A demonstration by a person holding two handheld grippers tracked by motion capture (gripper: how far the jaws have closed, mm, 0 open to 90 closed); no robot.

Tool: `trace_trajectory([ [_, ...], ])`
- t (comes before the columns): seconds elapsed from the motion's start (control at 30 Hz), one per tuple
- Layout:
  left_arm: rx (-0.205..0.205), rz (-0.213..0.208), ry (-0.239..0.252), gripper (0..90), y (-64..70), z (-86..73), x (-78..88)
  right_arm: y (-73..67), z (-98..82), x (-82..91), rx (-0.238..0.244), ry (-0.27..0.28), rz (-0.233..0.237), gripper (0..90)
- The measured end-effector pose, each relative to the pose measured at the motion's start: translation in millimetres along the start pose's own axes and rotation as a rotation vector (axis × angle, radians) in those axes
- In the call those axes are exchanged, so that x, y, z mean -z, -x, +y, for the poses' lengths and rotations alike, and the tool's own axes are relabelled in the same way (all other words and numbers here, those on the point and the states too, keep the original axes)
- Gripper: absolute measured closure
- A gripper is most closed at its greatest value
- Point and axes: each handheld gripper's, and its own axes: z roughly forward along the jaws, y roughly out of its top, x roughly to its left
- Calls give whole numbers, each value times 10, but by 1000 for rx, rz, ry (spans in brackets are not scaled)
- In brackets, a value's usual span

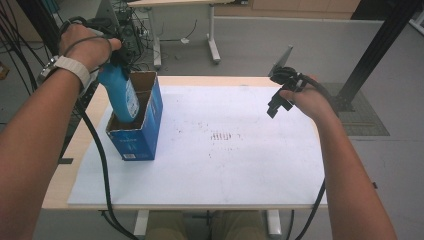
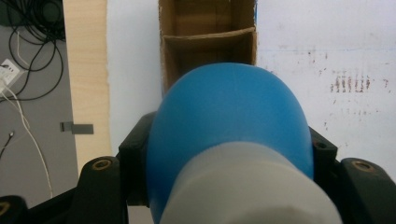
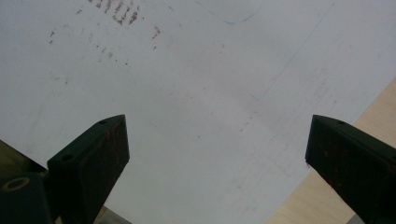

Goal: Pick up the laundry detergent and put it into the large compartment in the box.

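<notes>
Between left tool (image 2: 224, 186) pads, blue bottle (image 2: 229, 116).

Even, diffuse overhead light is seen in all views. Soft shadows are cast beside the blue box (image 1: 136, 125). The blue bottle (image 2: 231, 121) is rendered out of focus at close range. Mild glare is shown on the white sheet (image 1: 240, 165).

Print on box (image 1: 131, 148) and bottle (image 1: 121, 95) is unreadable.

Blue bottle (image 1: 120, 95): base hidden inside the cardboard box (image 1: 145, 135); label print too small to read; cap (image 2: 247, 186) cut off by the left gripper view's bottom edge.
</notes>
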Motion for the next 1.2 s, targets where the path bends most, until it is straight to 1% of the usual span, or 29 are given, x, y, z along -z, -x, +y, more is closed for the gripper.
trace_trajectory([
  [0.2, -8, 6, -1, 378, 12, 11, -85, -6, 8, -22, -1, -4, 2, 61],
  [0.3, -1, 6, 1, 378, 12, 9, -140, -10, 9, -28, -1, -4, 1, 61],
  [0.37, -8, 13, -2, 378, 28, 15, -179, -15, 6, -39, 0, -3, 2, 61],
  [0.4, -5, 15, -3, 378, 37, 15, -198, -17, 5, -44, 1, -3, 2, 61],
  [0.47, -6, 14, 0, 378, 35, 11, -227, -15, 9, -56, -1, -6, 4, 61],
  [0.53, -8, 14, -12, 378, 35, 28, -262, -13, 5, -64, -1, -5, 6, 61],
  [0.67, -13, 17, -10, 378, 33, 25, -341, -12, 2, -72, -2, -4, 6, 61],
  [0.7, -16, 18, -15, 378, 30, 27, -385, -8, -4, -75, -1, -3, 7, 61],
  [0.77, -17, 18, -19, 378, 27, 30, -403, -5, -9, -77, -2, -4, 8, 61],
  [0.87, -12, 20, -20, 378, 29, 25, -475, -2, -19, -82, -4, -4, 9, 61],
  [0.9, -17, 23, -21, 378, 32, 26, -491, -1, -19, -84, -5, -6, 9, 61],
  [1.13, -17, 20, -17, 378, 27, 22, -602, 5, -19, -118, -7, -7, 14, 61],
  [1.2, -25, 25, -16, 378, 38, 20, -642, 12, -16, -143, -4, -9, 17, 61],
])
